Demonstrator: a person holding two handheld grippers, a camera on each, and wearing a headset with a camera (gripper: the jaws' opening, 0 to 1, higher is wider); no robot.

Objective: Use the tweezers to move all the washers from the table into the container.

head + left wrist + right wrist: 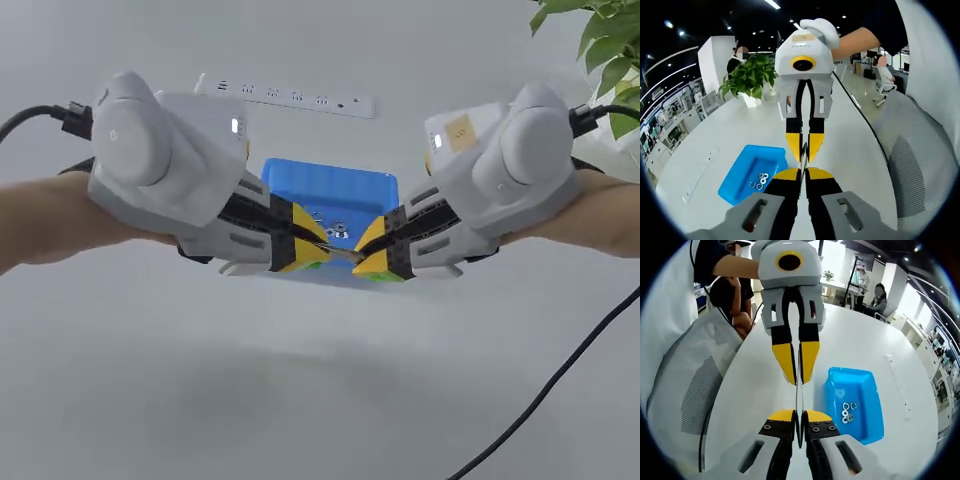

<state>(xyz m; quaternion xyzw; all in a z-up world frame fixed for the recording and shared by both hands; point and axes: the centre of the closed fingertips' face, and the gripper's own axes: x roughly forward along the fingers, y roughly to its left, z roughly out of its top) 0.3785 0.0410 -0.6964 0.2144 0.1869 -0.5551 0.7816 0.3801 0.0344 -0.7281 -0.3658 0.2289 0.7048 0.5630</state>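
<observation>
tweezers [799, 390] | left hand-held gripper [303, 238] and right hand-held gripper [376, 250] both pinched narrow on them, near container [300, 178] | washers [847, 412] inside | i reckon regrip step; next, one lets go carefully

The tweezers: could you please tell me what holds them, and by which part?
Both grippers: the left gripper is shut on one end of the tweezers, the right gripper on the opposite end.

The left gripper [312, 246] and right gripper [372, 252] meet tip to tip, the tweezers [798, 390] pinched in both sets of fingers [290, 235], blocking my near side of the container [330, 185]. I see bare bench [300, 400] around it. A power strip [285, 96] lies behind, and a cable [560, 380] crosses front right.
</observation>
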